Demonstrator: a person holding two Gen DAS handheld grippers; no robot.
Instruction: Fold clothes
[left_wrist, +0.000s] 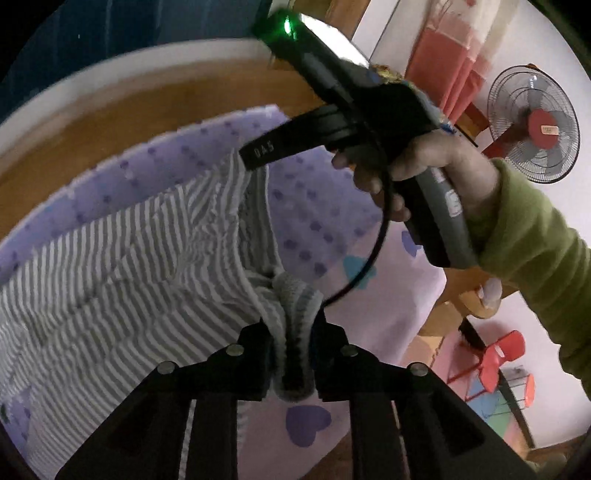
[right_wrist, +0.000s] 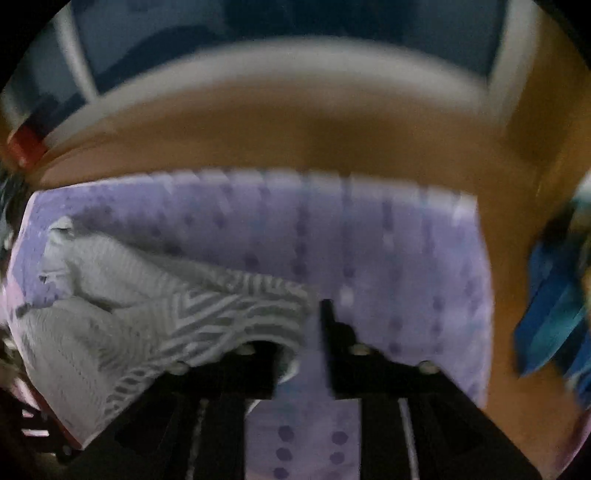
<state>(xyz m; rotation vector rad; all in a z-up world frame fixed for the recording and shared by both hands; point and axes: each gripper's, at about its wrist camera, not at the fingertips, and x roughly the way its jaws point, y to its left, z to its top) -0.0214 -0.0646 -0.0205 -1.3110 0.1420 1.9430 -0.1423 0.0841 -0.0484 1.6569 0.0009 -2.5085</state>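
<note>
The left gripper (left_wrist: 293, 354) pinches the striped shirt's (left_wrist: 122, 258) bunched edge. The right gripper (right_wrist: 308, 332) gapes empty; the shirt lies just left of it, nearer the left hand.

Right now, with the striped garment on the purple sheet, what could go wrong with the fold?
1. The left gripper pinches only a bunched edge of the grey-and-white striped garment; it may slip out.
2. The right gripper stands open, so that side could drop unevenly.
3. The garment is wrinkled on the purple dotted sheet; creases may get folded in.
</note>
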